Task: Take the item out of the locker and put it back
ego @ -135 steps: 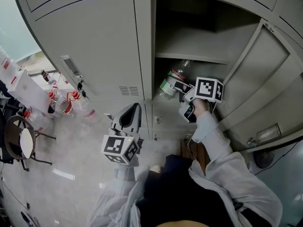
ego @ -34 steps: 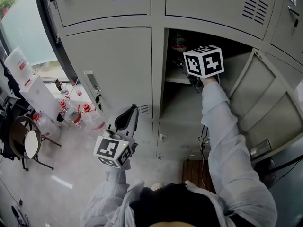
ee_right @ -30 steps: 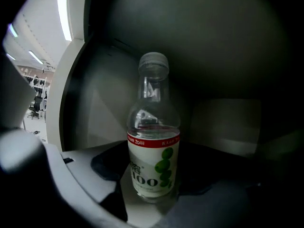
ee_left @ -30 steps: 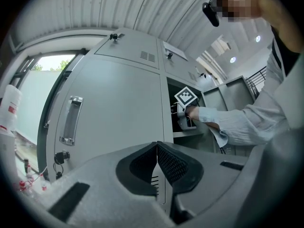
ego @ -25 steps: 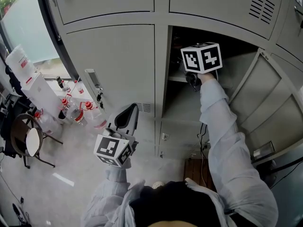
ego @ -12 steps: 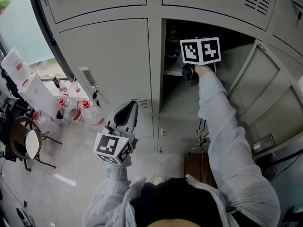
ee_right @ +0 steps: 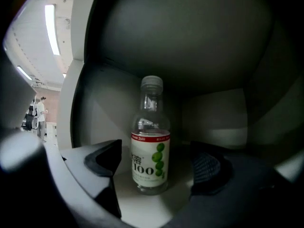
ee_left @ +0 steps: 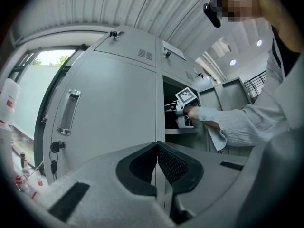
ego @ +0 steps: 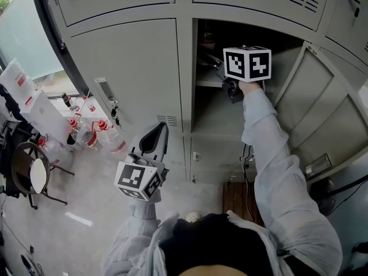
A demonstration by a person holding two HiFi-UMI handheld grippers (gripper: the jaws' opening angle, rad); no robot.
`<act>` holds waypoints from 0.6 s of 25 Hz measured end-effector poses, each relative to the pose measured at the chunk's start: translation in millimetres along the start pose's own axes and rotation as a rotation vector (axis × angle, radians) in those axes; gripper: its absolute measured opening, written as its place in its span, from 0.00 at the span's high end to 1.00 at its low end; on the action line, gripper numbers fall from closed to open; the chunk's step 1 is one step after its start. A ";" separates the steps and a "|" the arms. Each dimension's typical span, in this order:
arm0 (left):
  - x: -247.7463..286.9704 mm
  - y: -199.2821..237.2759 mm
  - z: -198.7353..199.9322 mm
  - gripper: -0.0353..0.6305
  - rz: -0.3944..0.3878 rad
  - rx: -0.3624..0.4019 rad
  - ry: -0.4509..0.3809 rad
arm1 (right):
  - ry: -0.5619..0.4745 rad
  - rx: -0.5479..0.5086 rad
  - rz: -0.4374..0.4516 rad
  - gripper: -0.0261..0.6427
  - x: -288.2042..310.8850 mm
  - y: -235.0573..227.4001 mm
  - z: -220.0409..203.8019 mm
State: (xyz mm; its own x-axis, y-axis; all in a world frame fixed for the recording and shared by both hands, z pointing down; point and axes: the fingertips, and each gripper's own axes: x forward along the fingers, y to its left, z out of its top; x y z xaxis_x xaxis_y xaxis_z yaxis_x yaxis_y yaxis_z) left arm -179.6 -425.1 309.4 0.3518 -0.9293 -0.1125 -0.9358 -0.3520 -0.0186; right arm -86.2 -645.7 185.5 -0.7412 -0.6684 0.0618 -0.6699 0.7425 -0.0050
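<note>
The big grey locker (ego: 214, 117) stood open, and the bottle (ee_right: 151, 137) stood upright on its shelf (ee_right: 142, 207), so putting it back looked nearly done. The right gripper's (ee_right: 156, 161) jaws had just been opening and sat wide on each side of the bottle, not touching it. Only pulling away seemed left. The left gripper's (ee_left: 156, 156) jaws were closed on nothing. Nearby were a pale floor (ego: 86, 203), a chair (ego: 31, 174) and some red-capped bottles (ego: 92, 134).
</note>
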 end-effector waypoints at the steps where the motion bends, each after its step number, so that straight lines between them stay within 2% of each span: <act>1: -0.5 -2.2 -0.9 0.94 -0.004 -0.001 0.002 | -0.005 -0.006 0.002 0.31 -4.7 0.5 -0.4; 7: -6.3 -19.7 -9.6 0.94 -0.031 -0.020 0.027 | -0.007 -0.103 -0.023 0.31 -43.7 17.0 -8.9; 15: -9.9 -47.3 -17.5 0.94 -0.085 -0.038 0.051 | -0.074 0.034 -0.029 0.32 -105.4 41.4 -26.1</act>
State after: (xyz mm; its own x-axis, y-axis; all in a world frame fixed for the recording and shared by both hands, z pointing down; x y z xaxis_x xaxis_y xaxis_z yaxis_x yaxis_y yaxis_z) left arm -138.4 -401.2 328.8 0.4315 -0.9000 -0.0617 -0.9013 -0.4330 0.0119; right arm -34.7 -543.4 204.8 -0.7216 -0.6923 -0.0111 -0.6915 0.7214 -0.0380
